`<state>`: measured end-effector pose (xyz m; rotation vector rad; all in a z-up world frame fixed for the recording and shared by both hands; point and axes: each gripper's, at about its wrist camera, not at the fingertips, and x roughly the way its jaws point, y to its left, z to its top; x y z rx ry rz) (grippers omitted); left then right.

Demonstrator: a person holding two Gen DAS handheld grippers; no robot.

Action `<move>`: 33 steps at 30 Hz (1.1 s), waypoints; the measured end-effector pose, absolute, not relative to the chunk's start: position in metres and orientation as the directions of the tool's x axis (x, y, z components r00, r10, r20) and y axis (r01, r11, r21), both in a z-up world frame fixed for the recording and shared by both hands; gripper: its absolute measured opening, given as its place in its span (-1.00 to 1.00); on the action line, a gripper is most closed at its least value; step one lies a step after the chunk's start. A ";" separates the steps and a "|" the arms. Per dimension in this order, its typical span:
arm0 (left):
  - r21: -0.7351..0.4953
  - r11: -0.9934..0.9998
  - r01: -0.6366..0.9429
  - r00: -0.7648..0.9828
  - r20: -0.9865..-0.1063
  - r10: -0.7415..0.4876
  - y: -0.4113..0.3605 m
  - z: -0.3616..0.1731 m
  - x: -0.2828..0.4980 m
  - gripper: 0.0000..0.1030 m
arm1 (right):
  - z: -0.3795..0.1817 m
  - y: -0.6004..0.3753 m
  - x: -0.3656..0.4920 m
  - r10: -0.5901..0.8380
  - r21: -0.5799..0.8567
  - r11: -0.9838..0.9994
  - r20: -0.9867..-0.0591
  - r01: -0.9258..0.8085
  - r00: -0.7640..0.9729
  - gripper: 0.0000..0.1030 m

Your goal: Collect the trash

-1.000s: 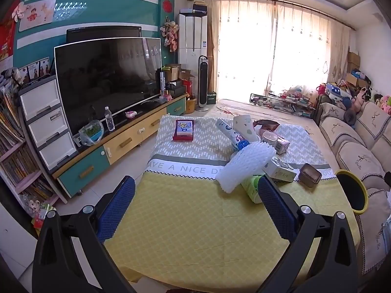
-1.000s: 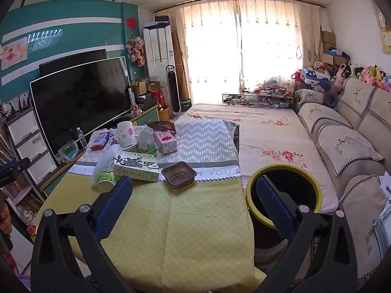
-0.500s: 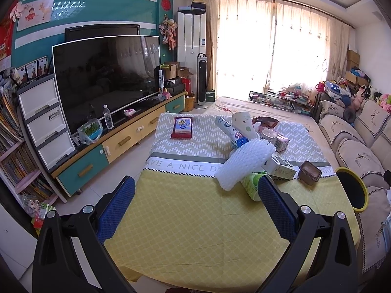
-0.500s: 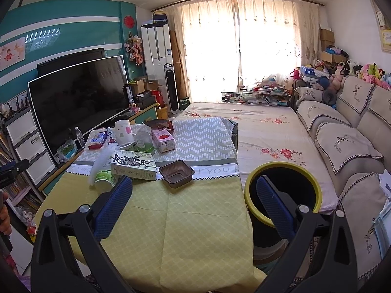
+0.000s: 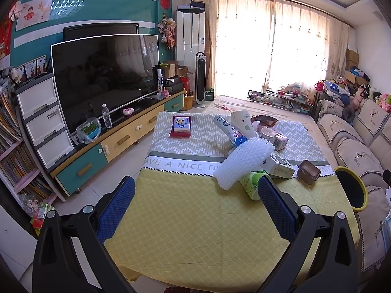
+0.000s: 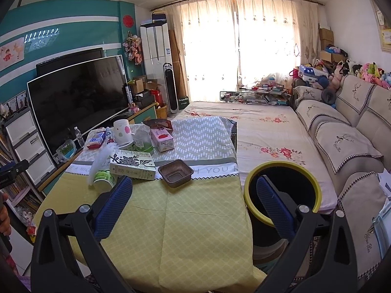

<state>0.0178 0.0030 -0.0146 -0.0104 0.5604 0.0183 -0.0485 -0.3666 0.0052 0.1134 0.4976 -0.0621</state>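
Trash lies in a cluster on the cloth-covered table (image 5: 185,219): a white foam net sleeve (image 5: 244,163), a green-labelled cup on its side (image 5: 250,185), a flat carton (image 5: 278,166) and a brown plastic tray (image 5: 309,171). In the right wrist view the tray (image 6: 174,172), carton (image 6: 133,166) and green cup (image 6: 103,178) show ahead. A black bin with a yellow rim (image 6: 283,193) stands at the table's right side; it also shows in the left wrist view (image 5: 352,189). My left gripper (image 5: 195,191) is open and empty above the yellow cloth. My right gripper (image 6: 193,193) is open and empty.
Farther back on the table are a red-blue box (image 5: 180,127), a tube (image 5: 227,130), a paper cup (image 6: 122,131) and a pink carton (image 6: 162,139). A TV (image 5: 105,73) on a low cabinet lines the left. A sofa (image 6: 354,134) runs along the right.
Both views have shifted slightly; the table clutter sits a little nearer. Both grippers stay open and empty.
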 end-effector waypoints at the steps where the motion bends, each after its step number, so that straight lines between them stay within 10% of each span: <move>1: -0.005 1.000 -0.020 0.847 -0.532 0.015 0.003 -0.015 0.018 0.93 | 0.005 -0.367 -0.048 -0.031 0.095 0.992 -0.480 0.086 0.877 0.88; 33: -0.008 1.000 -0.007 0.839 -0.544 0.002 0.000 -0.016 0.018 0.93 | 0.004 -0.370 -0.045 -0.030 0.102 0.990 -0.493 0.093 0.870 0.88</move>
